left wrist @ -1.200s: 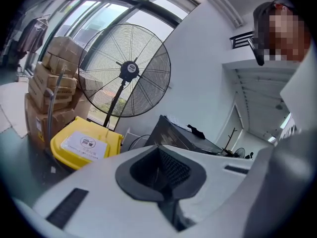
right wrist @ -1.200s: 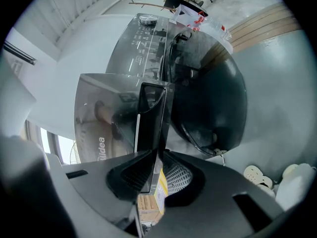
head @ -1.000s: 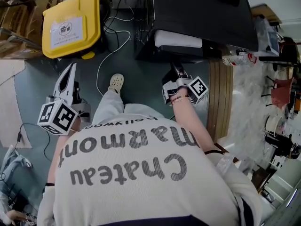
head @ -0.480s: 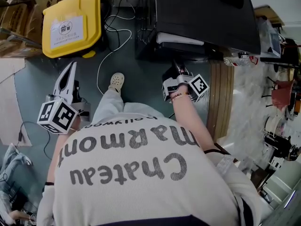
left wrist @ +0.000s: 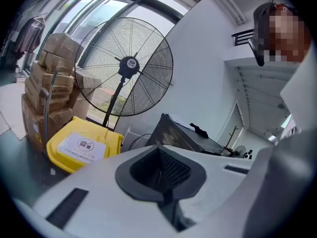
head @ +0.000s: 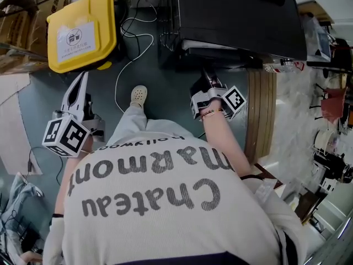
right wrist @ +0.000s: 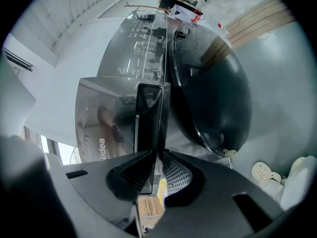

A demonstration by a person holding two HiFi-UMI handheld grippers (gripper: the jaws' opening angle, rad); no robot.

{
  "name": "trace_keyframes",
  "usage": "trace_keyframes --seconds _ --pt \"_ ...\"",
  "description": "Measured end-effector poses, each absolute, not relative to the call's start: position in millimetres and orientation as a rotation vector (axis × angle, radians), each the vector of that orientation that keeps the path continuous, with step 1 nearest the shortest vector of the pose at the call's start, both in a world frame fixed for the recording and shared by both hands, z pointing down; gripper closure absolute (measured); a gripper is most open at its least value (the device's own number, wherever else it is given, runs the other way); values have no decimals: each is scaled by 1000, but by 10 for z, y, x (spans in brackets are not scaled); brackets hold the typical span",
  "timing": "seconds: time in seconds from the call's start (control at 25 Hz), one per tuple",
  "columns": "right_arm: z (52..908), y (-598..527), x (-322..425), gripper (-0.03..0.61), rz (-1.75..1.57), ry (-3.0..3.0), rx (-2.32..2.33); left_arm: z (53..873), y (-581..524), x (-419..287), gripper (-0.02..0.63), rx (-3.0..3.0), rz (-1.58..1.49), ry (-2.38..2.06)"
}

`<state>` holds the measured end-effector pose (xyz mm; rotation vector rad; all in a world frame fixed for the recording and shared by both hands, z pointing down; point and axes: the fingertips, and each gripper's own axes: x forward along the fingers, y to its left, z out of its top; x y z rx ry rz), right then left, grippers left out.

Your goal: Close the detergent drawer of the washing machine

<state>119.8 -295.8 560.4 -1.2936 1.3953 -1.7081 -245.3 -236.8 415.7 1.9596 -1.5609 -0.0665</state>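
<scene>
The floor (head: 165, 101) bears a yellow bin (head: 83, 32) far left (boxes (head: 14, 26) beside), a cable (head: 132, 61), perhaps loose, and the washer (head: 237, 15).

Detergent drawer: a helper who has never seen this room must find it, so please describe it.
Find the big dark washing machine at the top of the head view, right of the yellow bin. Along its lower edge in that view, the detergent drawer juts out slightly. It is the only pale strip on that dark body.
</scene>
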Motion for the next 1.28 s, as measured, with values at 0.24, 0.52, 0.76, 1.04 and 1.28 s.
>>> trace_keyframes --seconds 0.24,0.52,0.76,1.04,1.28 --pt "5591 -3017 1198 495 -1703 1378 -1308 4143 -2473 -2427 606 1973 -63 -1539" --pt "5607 -3077 1198 495 -1706 1313 -1346 4121 -2812 -2457 606 2003 -42 -1492" --pt "5640 -3146 1225 494 -1689 1292 -1367 4079 -3238 -2345 606 2079 -17 -1399" --pt "5653 -3110 1219 491 -1704 1254 -1412 4049 -3704 -2157 606 2167 21 -1292" --pt "5632 -3112 1262 491 -1678 1229 -1426 3994 -3973 -1954 606 2232 26 -1200"
